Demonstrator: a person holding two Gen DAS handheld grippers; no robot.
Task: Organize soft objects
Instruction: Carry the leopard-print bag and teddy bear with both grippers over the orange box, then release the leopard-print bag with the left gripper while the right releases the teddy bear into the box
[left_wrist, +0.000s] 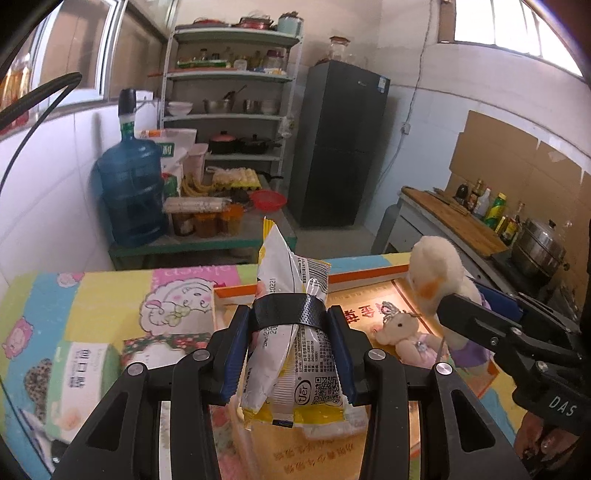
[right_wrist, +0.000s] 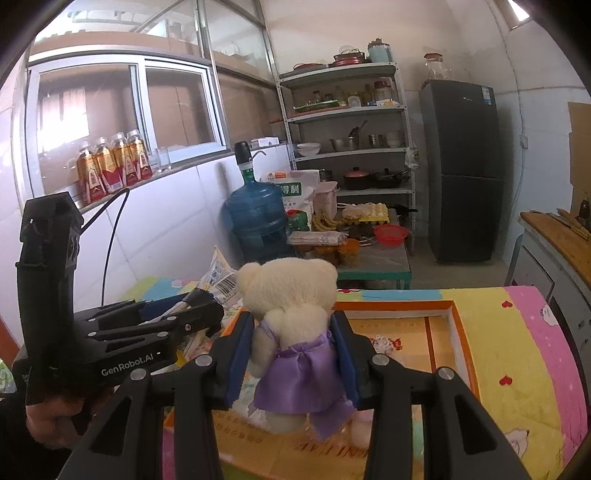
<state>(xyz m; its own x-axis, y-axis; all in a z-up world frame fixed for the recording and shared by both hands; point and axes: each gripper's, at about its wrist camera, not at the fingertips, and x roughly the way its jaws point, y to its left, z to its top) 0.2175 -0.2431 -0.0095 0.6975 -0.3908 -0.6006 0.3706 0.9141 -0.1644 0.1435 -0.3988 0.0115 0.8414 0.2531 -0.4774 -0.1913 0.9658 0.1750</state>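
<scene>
yellow-and-white snack packets, bound with a black band, are pinched between the left tongs and held above the orange-rimmed box on the table with its cartoon-print cloth. cream plush bear in a purple dress hangs clamped in the right tongs over the same box, just beside the packets. a smaller plush in lilac lies inside the box.
</scene>
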